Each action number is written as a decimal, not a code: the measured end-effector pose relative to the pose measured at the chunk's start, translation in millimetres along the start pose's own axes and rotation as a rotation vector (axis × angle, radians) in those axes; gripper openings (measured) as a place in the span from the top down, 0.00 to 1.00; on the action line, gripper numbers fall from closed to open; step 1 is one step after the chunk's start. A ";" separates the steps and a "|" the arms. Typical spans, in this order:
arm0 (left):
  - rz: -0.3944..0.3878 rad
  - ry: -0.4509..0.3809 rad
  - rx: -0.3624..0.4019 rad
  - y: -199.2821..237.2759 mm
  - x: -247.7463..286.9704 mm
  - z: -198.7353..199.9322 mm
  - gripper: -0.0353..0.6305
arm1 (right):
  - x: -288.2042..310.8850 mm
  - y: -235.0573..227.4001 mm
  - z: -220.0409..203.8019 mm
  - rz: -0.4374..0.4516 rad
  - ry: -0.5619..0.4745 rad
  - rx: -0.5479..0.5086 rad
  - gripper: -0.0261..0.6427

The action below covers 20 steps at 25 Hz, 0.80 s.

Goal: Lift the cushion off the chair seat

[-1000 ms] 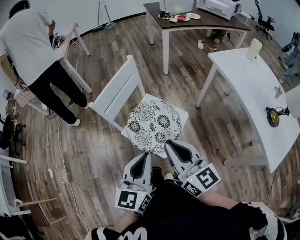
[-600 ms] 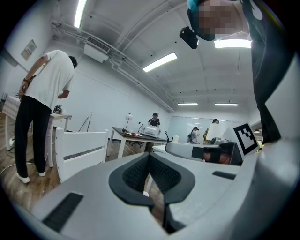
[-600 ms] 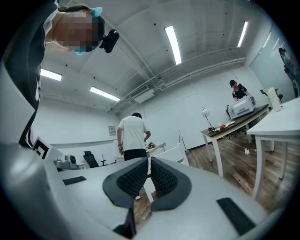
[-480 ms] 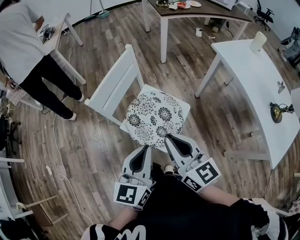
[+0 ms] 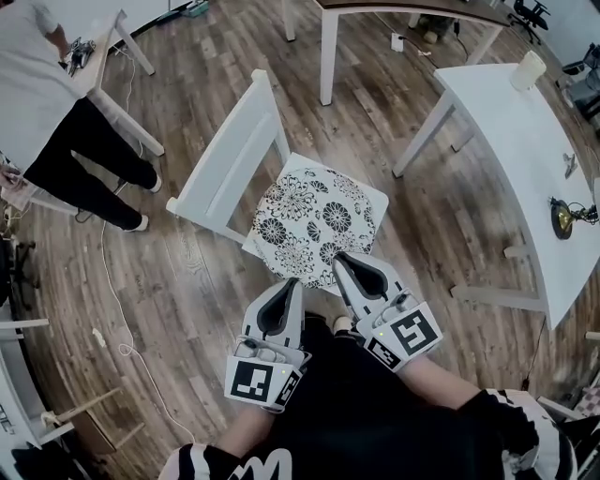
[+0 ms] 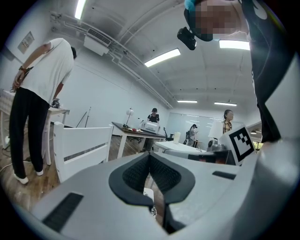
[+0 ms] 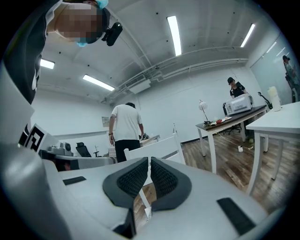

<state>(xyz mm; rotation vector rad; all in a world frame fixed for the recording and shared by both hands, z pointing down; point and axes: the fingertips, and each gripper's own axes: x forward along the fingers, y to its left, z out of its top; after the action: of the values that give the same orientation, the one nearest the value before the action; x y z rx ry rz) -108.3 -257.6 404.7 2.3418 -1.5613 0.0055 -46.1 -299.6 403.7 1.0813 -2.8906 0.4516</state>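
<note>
1. The cushion (image 5: 314, 220), round with a black-and-white flower print, lies flat on the seat of a white wooden chair (image 5: 225, 155). It covers most of the seat and leaves a bare corner at the far right.
2. The chair's slatted backrest rises on the cushion's far-left side. The cushion's near edge faces both grippers.
3. The left gripper (image 5: 289, 283) has its jaws closed tip to tip with nothing between them. Its tip lies just beside the cushion's near-left edge; I cannot tell whether it touches.
4. The right gripper (image 5: 343, 259) is also closed and empty. In the head view its tip overlaps the cushion's near edge; contact cannot be judged.
5. In the left gripper view the closed jaws of the left gripper (image 6: 149, 157) point past the chair back, with a sliver of the print below them.
6. In the right gripper view the closed jaws of the right gripper (image 7: 149, 161) point at the chair back.
7. A white table (image 5: 525, 141) stands to the right, one leg near the chair. On it are a white cylinder (image 5: 528, 70) and a brass-coloured object (image 5: 561, 217).
8. A dark-topped table (image 5: 412, 7) stands farther off.
9. At the far left a person (image 5: 47, 94) in a white shirt and dark trousers bends over a white desk (image 5: 103, 56).
10. A pale cable (image 5: 112, 309) trails across the wooden floor on the left.
</note>
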 end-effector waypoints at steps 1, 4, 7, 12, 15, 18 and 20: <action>-0.004 0.004 -0.001 2.6 1.7 -0.1 0.94 | 4.0 -2.4 -2.8 -0.007 0.012 0.002 0.91; -0.011 0.011 0.006 9.4 6.0 -0.6 0.94 | 15.4 -9.0 -12.2 -0.020 0.047 0.011 0.91; -0.015 0.021 0.005 16.7 8.4 -4.3 0.94 | 25.8 -13.0 -20.5 -0.029 0.069 0.006 0.91; -0.013 0.033 -0.010 30.0 9.9 -11.9 0.94 | 40.3 -17.2 -34.3 -0.042 0.095 0.003 0.91; -0.008 0.038 -0.018 38.1 9.8 -15.8 0.94 | 48.3 -18.7 -43.8 -0.047 0.111 0.005 0.91; -0.009 0.045 -0.025 43.7 9.2 -19.4 0.94 | 55.6 -20.4 -51.9 -0.055 0.127 0.002 0.91; -0.005 0.051 -0.033 47.7 8.3 -22.6 0.94 | 59.7 -23.1 -56.2 -0.068 0.135 -0.001 0.91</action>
<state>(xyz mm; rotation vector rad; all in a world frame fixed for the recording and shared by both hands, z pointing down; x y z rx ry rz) -143.9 -275.6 440.2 2.3024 -1.5203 0.0379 -81.0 -338.8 470.8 1.0990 -2.7288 0.4995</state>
